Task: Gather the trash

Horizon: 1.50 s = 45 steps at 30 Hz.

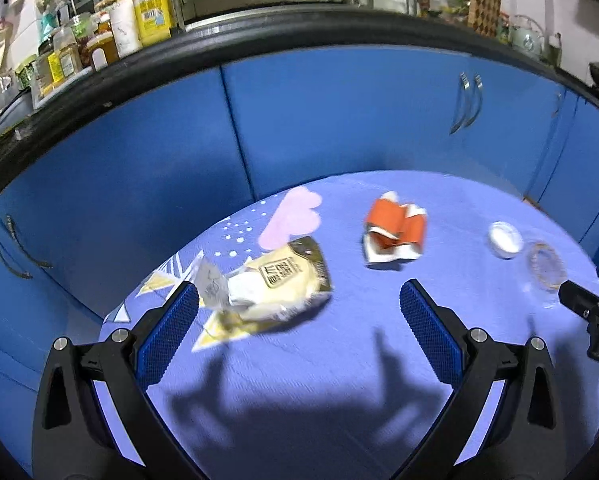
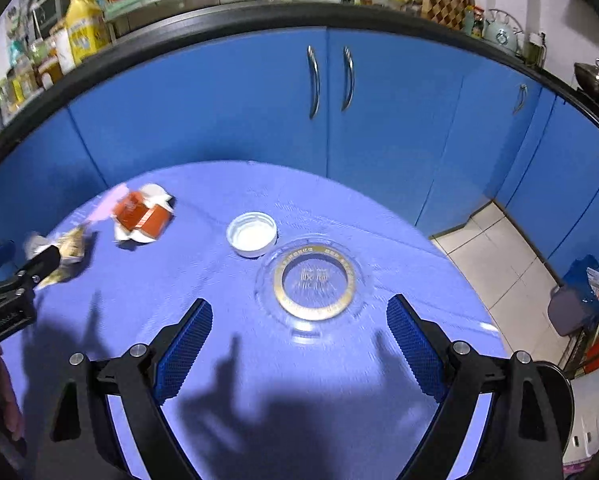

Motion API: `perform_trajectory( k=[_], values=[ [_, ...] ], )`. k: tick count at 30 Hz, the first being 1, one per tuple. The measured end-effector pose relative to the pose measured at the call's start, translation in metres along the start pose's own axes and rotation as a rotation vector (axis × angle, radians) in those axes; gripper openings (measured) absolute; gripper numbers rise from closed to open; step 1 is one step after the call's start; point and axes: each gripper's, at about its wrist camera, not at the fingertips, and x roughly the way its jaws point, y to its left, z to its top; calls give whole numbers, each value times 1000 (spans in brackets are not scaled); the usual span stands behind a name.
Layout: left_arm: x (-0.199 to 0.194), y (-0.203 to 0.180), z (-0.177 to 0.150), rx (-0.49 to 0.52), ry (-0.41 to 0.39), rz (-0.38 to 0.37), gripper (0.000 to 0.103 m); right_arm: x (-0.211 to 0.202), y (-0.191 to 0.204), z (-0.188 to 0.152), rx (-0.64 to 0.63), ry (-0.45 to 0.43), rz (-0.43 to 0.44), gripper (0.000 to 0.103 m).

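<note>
- Broadly, the surface [image 2: 339,216] wears a purple cloth, and all the trash lies on it in a loose row.
- Glass dish [image 2: 314,282]: heaviest and breakable, slick at the rim; probably not trash. It sits just ahead of the right gripper [image 2: 299,330], whose jaws stand wide apart with nothing between them.
- Yellow wrapper [image 1: 275,284]: light, crinkly film that will crush flat; any raised fold should serve. It lies beside the left pad of the left gripper [image 1: 299,312], jaws likewise wide and unloaded.
- Orange carton [image 1: 395,232]: crumpled card, light, fairly stiff; pinch across a flattened flap. It rests mid-surface, apart from the wrapper.
- White cap [image 2: 252,236]: small, hard, low; grip across its rim. It almost touches the dish.
</note>
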Motion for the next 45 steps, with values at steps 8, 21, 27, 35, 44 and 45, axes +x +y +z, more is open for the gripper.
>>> perform_trajectory(
  k=[8,21,27,35,44,45],
  values=[
    [53,20,6,-37,61,-5,99,47,-4,11,37,80,-38,87],
    [62,37,-7,-101,104,-49,63,45,-3,3,17,62,-25,85],
    [39,28,-23,-75,100,-57,61,26,4,-9,-15,50,-28,85],
    [-3,6,-35,-21,69,-88,61,-15,10,-26,-33,30,-33,85],
    [-58,-24,-35,18,18,-123,61,-66,14,-49,-66,-12,-38,85],
    [-63,-26,-35,21,13,-125,61,-72,14,-52,-71,-20,-39,85]
  ],
)
